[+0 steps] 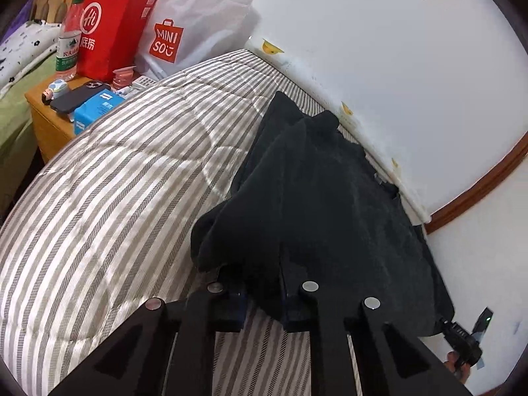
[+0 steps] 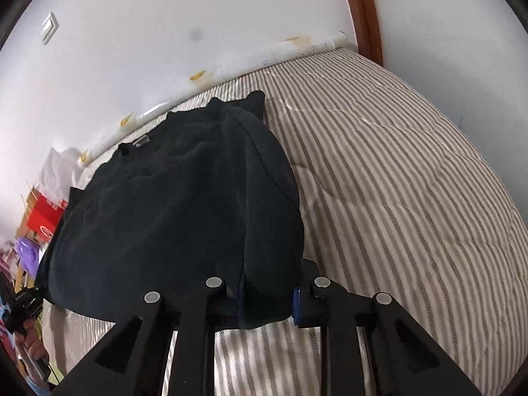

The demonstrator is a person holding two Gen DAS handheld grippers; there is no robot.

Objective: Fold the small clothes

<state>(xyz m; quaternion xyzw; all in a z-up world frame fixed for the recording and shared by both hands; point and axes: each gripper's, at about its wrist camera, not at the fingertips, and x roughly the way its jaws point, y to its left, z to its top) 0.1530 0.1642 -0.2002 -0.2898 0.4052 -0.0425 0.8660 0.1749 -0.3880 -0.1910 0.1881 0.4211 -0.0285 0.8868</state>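
Black garment [image 1: 316, 198]: lying on striped bed [image 1: 115, 198] beside wall, near hem lifted; left gripper [image 1: 262, 300] and right gripper [image 2: 267, 300] each clamped narrowly on it. Nightstand [image 1: 49, 122]: red bag [image 1: 112, 23], white bag [image 1: 198, 19], contents unseen

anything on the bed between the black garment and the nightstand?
Nothing. In the left wrist view, only bare striped quilt runs from the black garment to the nightstand.
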